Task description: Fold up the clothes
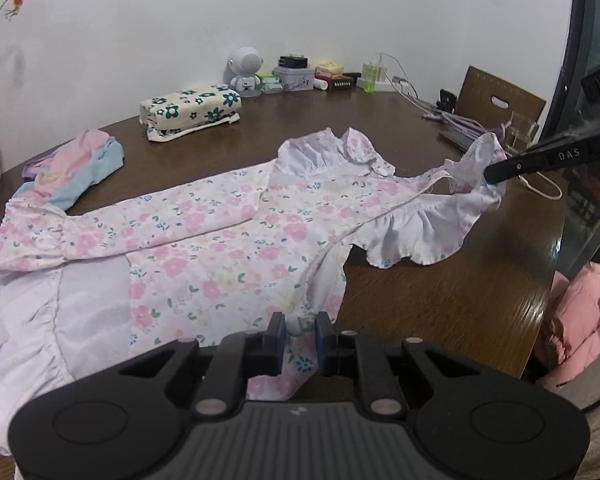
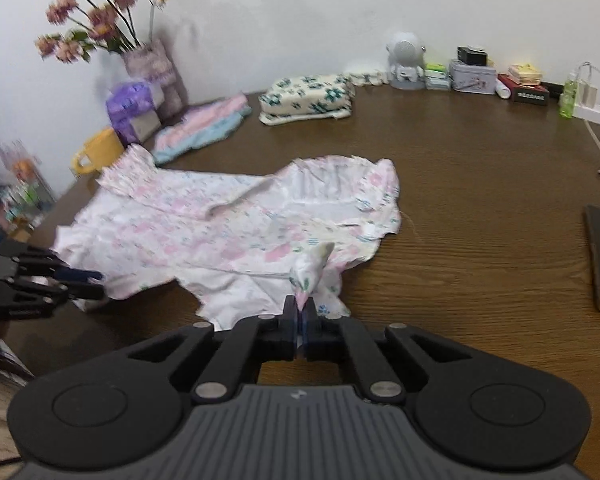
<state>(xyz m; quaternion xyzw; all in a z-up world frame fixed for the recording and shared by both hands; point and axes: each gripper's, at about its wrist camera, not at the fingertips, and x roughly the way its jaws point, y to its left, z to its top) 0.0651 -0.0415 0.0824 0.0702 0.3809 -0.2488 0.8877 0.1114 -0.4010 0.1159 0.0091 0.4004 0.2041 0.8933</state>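
Bare table (image 2: 480,208) right of dress (image 2: 228,224); clutter seemingly along wall.

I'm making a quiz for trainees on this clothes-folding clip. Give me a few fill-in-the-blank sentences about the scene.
1. The right gripper is shut on the ____ garment.
2. The garment lies on a brown ____ table.
3. The folded cloth by the wall has dark ____ flowers.
4. The mug is ____.

Missing words: floral; wooden; green; yellow
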